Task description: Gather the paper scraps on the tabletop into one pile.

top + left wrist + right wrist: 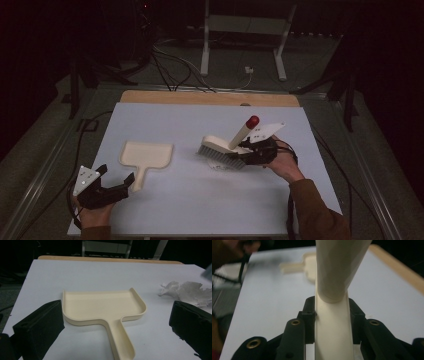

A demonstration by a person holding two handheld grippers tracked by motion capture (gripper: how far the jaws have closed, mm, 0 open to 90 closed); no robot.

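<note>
1. The brush [225,147] is cream plastic with a long flat head, grey-white bristles along its lower edge and a round, tapering handle that ends in a red tip. It sits right of the desk's middle, handle tilted up and to the right.
2. The right claw [246,155] is pinching the brush by the back of its head; in the right gripper view the cream bar [332,332] runs straight between the two black jaws, which press on both its sides.
3. The dustpan [148,156] is the same cream colour, a shallow tray with a low rim and a short grooved handle pointing to the near edge. It lies flat, left of the middle.
4. The left claw [116,181] is spread wide, low over the near left corner, its jaws just beside the dustpan handle without touching it.
5. The desk [165,120] has a pale, bluish-white top with a strip of bare wood along its far edge. The room beyond is dark, with cables on the floor and a white metal frame [243,30] standing far back.
6. The left gripper view brings out a crumpled white paper [186,291] to the right of the dustpan; in the high view it is a faint pale patch under the bristles.
</note>
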